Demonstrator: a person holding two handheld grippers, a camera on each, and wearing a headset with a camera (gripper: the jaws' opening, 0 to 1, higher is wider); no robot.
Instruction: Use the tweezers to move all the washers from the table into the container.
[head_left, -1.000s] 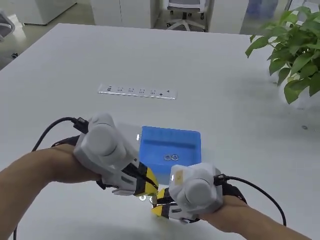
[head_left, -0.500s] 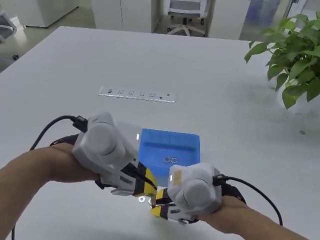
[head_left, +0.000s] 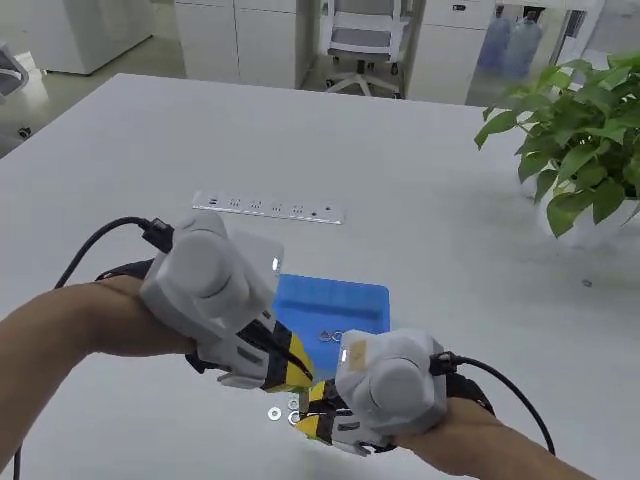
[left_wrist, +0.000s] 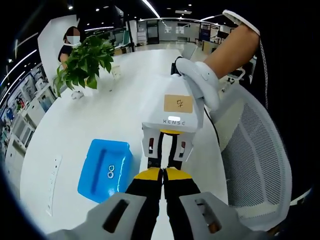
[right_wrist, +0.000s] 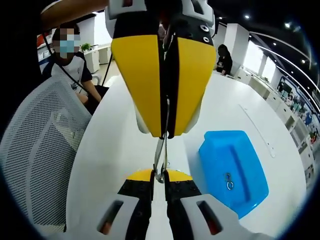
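pinching slim metal tweezers (right_wrist: 161, 147) between them, left claw (left_wrist: 163, 172) and right claw (right_wrist: 160, 175) both clamp closed above flat ring washers (head_left: 274, 413).

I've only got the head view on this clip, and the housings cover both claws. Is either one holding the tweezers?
Observer: Yes. The right gripper view shows the tweezers spanning both. The right claw grips one end, and the other end sits between the yellow jaws of the left claw.
Reviewer: Is the left claw actually closed?
Observer: The left gripper view shows its jaws meeting with no gap.
Reviewer: Anyone else nearby?
Observer: In the right gripper view, a person sits beyond a white mesh chair.
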